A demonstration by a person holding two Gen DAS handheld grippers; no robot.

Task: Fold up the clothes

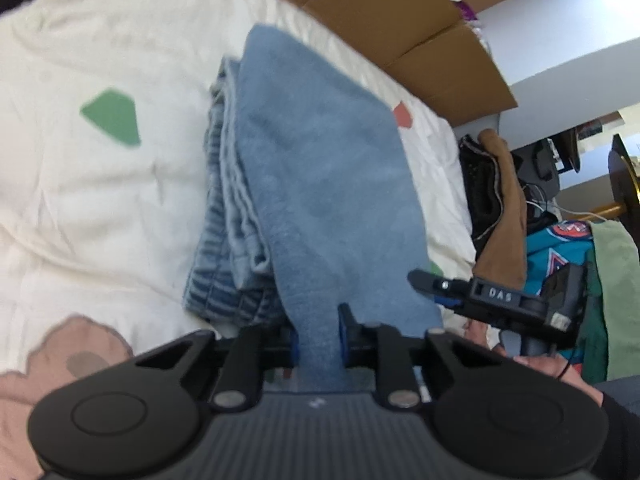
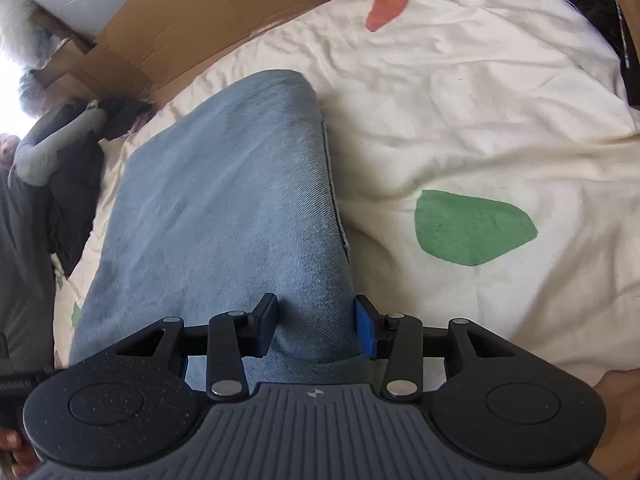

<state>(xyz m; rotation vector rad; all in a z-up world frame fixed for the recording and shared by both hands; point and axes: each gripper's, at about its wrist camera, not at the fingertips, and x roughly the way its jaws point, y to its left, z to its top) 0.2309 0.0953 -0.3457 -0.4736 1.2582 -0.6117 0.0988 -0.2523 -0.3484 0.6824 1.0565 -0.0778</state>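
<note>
A cream bedcover (image 1: 100, 208) printed with scattered colour patches spreads across both views, with flattened brown cardboard (image 1: 384, 12) along its far edge and a heap of other clothing (image 1: 560, 240) piled at about three o'clock in the left wrist view. A green patch (image 1: 114, 117) sits at ten o'clock there, and a small red patch (image 1: 403, 115) peeps out past the fabric's edge toward two o'clock. The task's thing, a pair of blue jeans (image 1: 320, 184), lies partly folded on the cover in the middle of the left view: stacked denim layers sit at nine o'clock of the lifted panel, which rises from that stack toward the camera. The left gripper (image 1: 320, 340) has its blue pads drawn in tight on a narrow gathered strip of that panel, pinching it. The right gripper (image 1: 440, 284) shows at four o'clock in the same view, at the panel's other edge, held by a hand (image 1: 560, 376) in a dark sleeve. In the right wrist view, the jeans (image 2: 224, 208) fill the left centre, a seamed edge running from twelve toward six o'clock. The right gripper (image 2: 316, 328) stands partway closed with a thick fold of denim between its pads, both pressing against the cloth. There the green patch (image 2: 472, 228) lies at three o'clock, the red patch (image 2: 386, 10) at one.
</note>
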